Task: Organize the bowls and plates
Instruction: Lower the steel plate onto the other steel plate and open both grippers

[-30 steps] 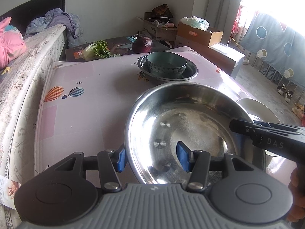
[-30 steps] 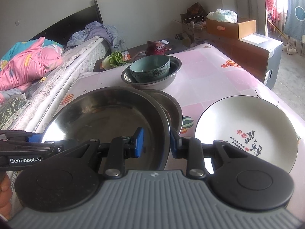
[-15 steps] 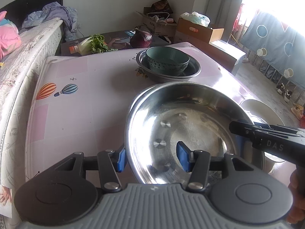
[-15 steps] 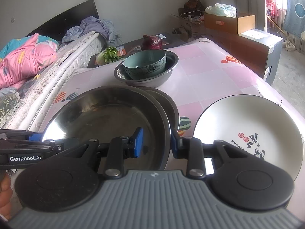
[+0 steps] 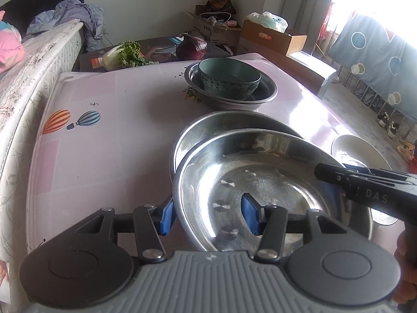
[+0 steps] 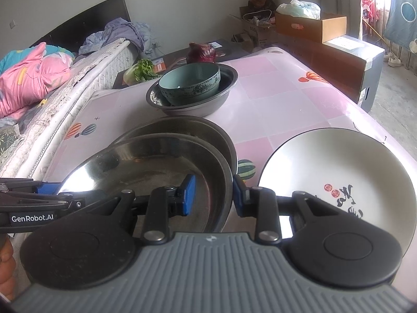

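Left wrist view showed a steel bowl (image 5: 260, 182) held over a second steel bowl (image 5: 208, 127) that sat on the pink surface (image 5: 109, 135). The left gripper (image 5: 207, 215) had its jaws around the held bowl's near-left rim, one blue pad outside and one inside; whether they pressed the metal could not be told. The right gripper (image 6: 212, 195) straddled the opposite rim in the same way, its inner pad standing off the wall. To the right of the two bowls lay a white plate (image 6: 338, 177) with dark lettering. Farther back, a teal bowl (image 6: 190, 82) sat inside a grey basin (image 6: 208, 104). Beyond the surface lay a red cabbage (image 5: 191, 48) and leafy greens (image 5: 127, 53), with a bed (image 6: 39, 83) alongside.
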A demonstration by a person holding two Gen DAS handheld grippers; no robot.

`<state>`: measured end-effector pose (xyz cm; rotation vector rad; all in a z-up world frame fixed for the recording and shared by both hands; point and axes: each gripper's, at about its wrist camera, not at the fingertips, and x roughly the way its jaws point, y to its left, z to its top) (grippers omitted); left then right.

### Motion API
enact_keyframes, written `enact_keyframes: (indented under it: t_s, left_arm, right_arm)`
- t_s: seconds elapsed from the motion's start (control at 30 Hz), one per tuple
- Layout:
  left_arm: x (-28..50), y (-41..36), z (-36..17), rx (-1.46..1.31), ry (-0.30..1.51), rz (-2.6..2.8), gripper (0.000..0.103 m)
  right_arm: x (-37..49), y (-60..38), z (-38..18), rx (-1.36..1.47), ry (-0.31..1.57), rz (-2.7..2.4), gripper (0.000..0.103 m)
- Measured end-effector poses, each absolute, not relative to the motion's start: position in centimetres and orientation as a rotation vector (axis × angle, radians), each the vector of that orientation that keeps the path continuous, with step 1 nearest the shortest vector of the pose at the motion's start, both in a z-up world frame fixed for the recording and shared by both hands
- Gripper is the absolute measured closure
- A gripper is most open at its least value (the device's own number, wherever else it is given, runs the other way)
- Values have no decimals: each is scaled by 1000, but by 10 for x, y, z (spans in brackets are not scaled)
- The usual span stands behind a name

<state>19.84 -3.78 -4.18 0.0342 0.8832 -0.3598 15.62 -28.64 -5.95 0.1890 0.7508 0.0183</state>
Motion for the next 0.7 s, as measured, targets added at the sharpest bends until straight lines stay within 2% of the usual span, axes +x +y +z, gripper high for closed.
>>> enact_keyframes:
  t_s: [0.43,0.7]
  left_arm:
    - [202,-37,-42,26,887,-355,44]
    - [194,-37,-34,35,858,-347,41]
  right_arm:
    - [161,-290,-54,178,727,2,69]
    - [153,-296,-50,203,705,-12,62]
